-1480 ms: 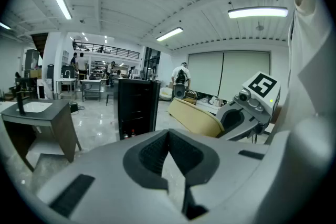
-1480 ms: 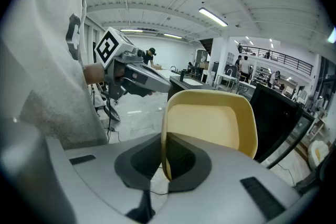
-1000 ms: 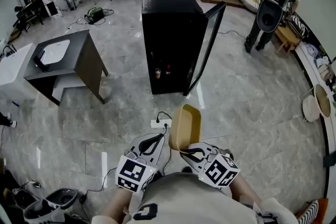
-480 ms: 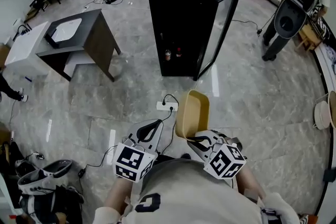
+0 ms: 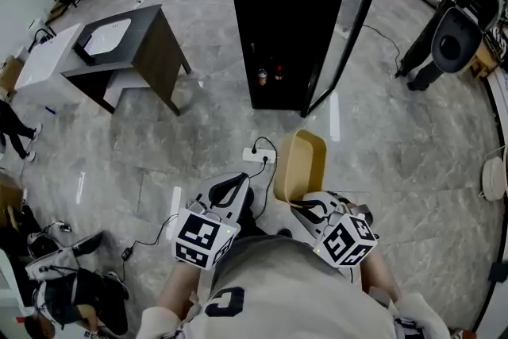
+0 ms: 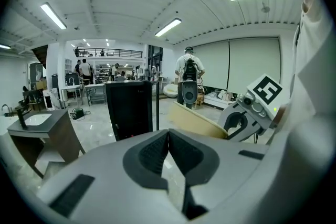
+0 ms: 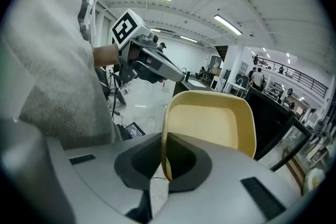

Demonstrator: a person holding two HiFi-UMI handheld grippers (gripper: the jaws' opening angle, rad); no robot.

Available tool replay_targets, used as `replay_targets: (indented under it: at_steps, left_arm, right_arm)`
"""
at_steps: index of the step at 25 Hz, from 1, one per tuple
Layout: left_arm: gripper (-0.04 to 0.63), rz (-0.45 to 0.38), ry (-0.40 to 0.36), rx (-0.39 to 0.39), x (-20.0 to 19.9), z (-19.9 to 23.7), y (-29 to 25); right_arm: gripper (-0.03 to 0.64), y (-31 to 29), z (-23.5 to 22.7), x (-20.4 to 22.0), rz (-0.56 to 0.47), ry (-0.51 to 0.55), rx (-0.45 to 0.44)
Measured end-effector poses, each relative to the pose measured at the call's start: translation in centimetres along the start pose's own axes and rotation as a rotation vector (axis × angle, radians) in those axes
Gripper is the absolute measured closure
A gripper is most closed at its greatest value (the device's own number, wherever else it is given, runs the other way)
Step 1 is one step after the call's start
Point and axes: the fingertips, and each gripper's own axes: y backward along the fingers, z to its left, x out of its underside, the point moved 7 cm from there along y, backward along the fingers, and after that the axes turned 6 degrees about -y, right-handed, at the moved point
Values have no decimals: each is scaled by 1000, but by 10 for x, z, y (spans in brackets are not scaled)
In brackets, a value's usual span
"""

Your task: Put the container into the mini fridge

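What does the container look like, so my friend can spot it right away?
Find the tall black mini fridge with its door open, then come back toward the person's two claws. The container is the shallow yellow tray standing on edge, pinched by its rim in the right claw. Nothing else near the claws is yellow, and the left claw is shut on nothing.

Grey shirt (image 5: 290,290); white left tool (image 5: 241,190), right tool (image 5: 298,208)
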Motion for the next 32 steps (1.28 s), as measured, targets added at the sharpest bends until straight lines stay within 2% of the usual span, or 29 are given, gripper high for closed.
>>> replay_targets:
  at_steps: [5,10,16,19,26,32]
  left_arm:
    - [538,0,-15,39,1,43,-26]
    - [538,-31,-11,91,-4,100,-46]
    - [538,-20,78,82,6,192,-59]
    - [538,-15,92,74,12,226,-60]
    - [538,3,96,77,25,267,-67]
    - [538,9,94,105,22,276,-82]
  right_arm:
    - [586,-19,-23,-4,60,-28,77]
    - [586,-53,-53,-28,113,-55,122]
    - [584,-102,-87,-68,162,-50,126]
    - [585,-125,-100,-81,189,-53,121]
    - [584,-162,-125,-101,223,-44,111]
    - [584,-172,-148,-97,264,-47,108]
